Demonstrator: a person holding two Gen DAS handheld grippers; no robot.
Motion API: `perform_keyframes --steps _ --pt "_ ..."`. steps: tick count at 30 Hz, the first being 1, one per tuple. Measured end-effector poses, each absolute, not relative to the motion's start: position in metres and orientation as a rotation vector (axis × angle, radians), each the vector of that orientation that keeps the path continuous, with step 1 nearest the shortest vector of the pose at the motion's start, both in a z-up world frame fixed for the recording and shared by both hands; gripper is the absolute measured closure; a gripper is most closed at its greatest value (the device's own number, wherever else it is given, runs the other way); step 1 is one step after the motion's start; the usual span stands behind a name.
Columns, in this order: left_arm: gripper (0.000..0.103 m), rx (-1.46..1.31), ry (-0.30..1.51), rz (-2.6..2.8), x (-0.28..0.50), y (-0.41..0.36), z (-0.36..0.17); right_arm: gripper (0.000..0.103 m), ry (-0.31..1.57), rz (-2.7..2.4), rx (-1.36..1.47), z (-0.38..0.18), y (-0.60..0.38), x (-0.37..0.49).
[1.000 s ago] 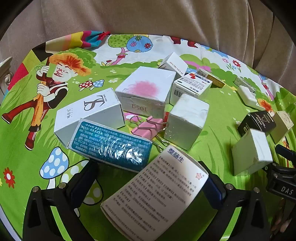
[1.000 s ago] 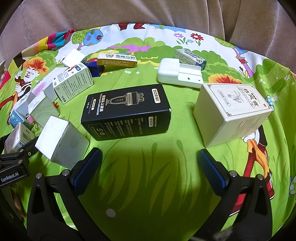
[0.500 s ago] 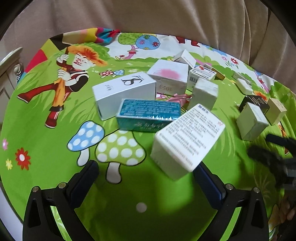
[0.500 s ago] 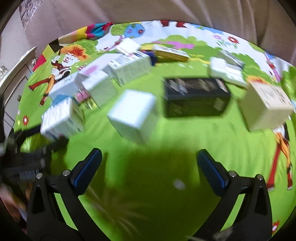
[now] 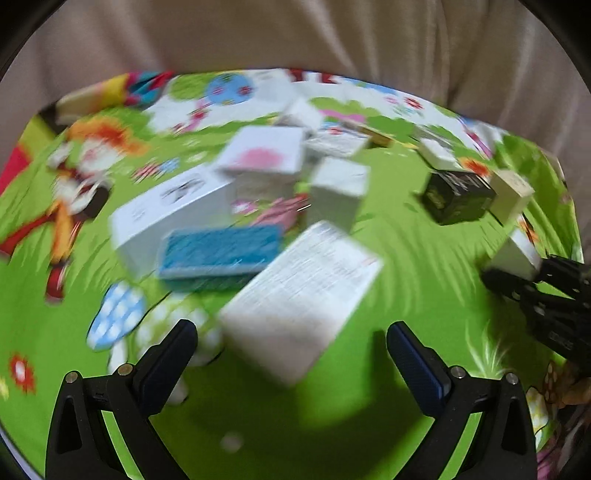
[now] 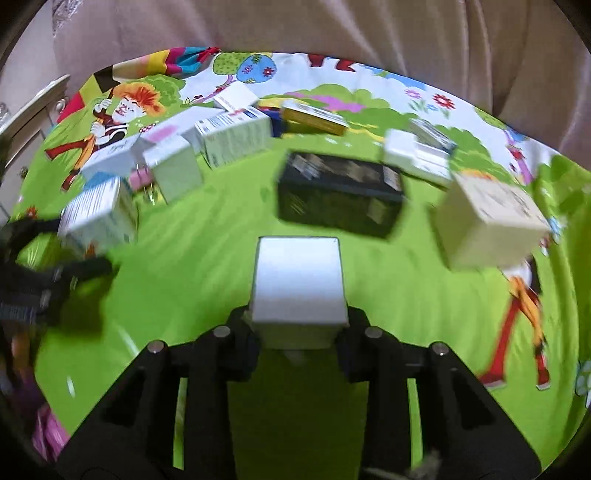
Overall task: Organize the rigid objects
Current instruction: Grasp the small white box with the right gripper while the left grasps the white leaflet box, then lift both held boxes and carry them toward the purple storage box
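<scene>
Half a second ago the right gripper (image 6: 299, 328) hung wide apart above the cloth; now its fingers are clamped on the sides of a plain white box (image 6: 299, 280), which half a second ago stood free, ahead of the open fingers. The left gripper (image 5: 291, 354) has let go of the white box with printed text (image 5: 303, 291), which now lies just ahead of its spread, empty fingers beside the teal box (image 5: 218, 254).

The step in hand looks like a pickup: the white box is gripped, probably to be carried toward the cluster of boxes at the left. The next move calls for a clean lift and a path past the black box (image 6: 340, 199) just ahead (both views are smeared by motion, so fine contact is hard to judge).

Everything sits on a green cartoon-printed cloth (image 6: 207, 280), with beige upholstery (image 6: 332, 26) rising behind it.
</scene>
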State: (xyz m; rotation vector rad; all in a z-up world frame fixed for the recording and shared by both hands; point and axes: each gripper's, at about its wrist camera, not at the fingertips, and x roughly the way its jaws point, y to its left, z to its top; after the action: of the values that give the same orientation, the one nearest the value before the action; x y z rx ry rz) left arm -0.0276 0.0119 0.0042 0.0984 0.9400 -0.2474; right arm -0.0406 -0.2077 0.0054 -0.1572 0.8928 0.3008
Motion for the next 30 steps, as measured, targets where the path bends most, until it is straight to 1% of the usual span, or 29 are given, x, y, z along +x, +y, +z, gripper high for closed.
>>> perform_keyframes --steps 1,2,3,4,5,8,9,10,11,12,13,14,15,18,20,21,22,23,26,27,30 --pt "0.008 0.123 0.944 -0.280 -0.026 0.003 0.003 0.066 0.893 0.309 -0.148 0.007 -0.221 -0.046" --pt "0.016 0.160 0.942 -0.300 -0.027 -0.010 0.003 0.066 0.891 0.317 -0.137 0.007 -0.232 -0.052" --pt "0.036 0.165 0.933 -0.343 -0.032 -0.019 0.006 0.066 0.888 0.320 -0.129 0.008 -0.242 -0.057" --pt "0.053 0.164 0.927 -0.369 -0.037 -0.025 0.008 0.066 0.884 0.320 -0.124 0.007 -0.251 -0.061" --pt "0.058 0.161 0.928 -0.409 -0.043 -0.034 0.011 0.066 0.880 0.323 -0.117 0.007 -0.260 -0.064" --pt "0.059 0.161 0.910 -0.428 -0.052 -0.053 0.012 0.065 0.876 0.337 -0.065 0.008 -0.281 -0.067" --pt "0.057 0.170 0.903 -0.420 -0.054 -0.054 0.011 0.064 0.880 0.342 -0.039 0.009 -0.285 -0.067" --pt "0.054 0.191 0.896 -0.404 -0.055 -0.059 0.012 0.061 0.887 0.348 -0.010 0.009 -0.289 -0.065" --pt "0.051 0.198 0.900 -0.395 -0.051 -0.060 0.011 0.054 0.893 0.352 0.011 0.010 -0.291 -0.063" --pt "0.040 0.197 0.905 -0.387 -0.049 -0.062 0.012 0.045 0.895 0.351 0.015 0.010 -0.291 -0.063" --pt "0.028 0.194 0.908 -0.380 -0.046 -0.062 0.011 0.041 0.894 0.350 0.010 0.010 -0.290 -0.063" --pt "0.023 0.184 0.908 -0.364 -0.041 -0.062 0.013 0.035 0.893 0.347 -0.001 0.010 -0.288 -0.063" --pt "0.018 0.173 0.907 -0.359 -0.038 -0.061 0.013 0.033 0.889 0.342 -0.013 0.009 -0.285 -0.063" --pt "0.018 0.126 0.927 -0.342 -0.020 -0.067 0.008 0.033 0.887 0.324 -0.038 0.008 -0.282 -0.064" --pt "0.020 0.094 0.933 -0.313 -0.014 -0.067 0.003 0.033 0.885 0.312 -0.052 0.007 -0.282 -0.065" --pt "0.029 0.098 0.921 -0.302 -0.015 -0.067 0.003 0.033 0.883 0.308 -0.057 0.007 -0.281 -0.065" --pt "0.050 0.122 0.905 -0.281 -0.018 -0.068 0.003 0.033 0.880 0.299 -0.062 0.007 -0.281 -0.065" --pt "0.062 0.128 0.889 -0.278 -0.021 -0.069 0.004 0.034 0.880 0.289 -0.064 0.006 -0.281 -0.065" --pt "0.063 0.133 0.878 -0.275 -0.024 -0.069 0.003 0.062 0.869 0.225 -0.078 0.006 -0.283 -0.065" --pt "0.063 0.140 0.875 -0.271 -0.025 -0.070 0.003 0.065 0.867 0.217 -0.080 0.006 -0.283 -0.065" --pt "0.063 0.176 0.863 -0.257 -0.026 -0.075 0.004 0.066 0.863 0.213 -0.089 0.007 -0.281 -0.065"
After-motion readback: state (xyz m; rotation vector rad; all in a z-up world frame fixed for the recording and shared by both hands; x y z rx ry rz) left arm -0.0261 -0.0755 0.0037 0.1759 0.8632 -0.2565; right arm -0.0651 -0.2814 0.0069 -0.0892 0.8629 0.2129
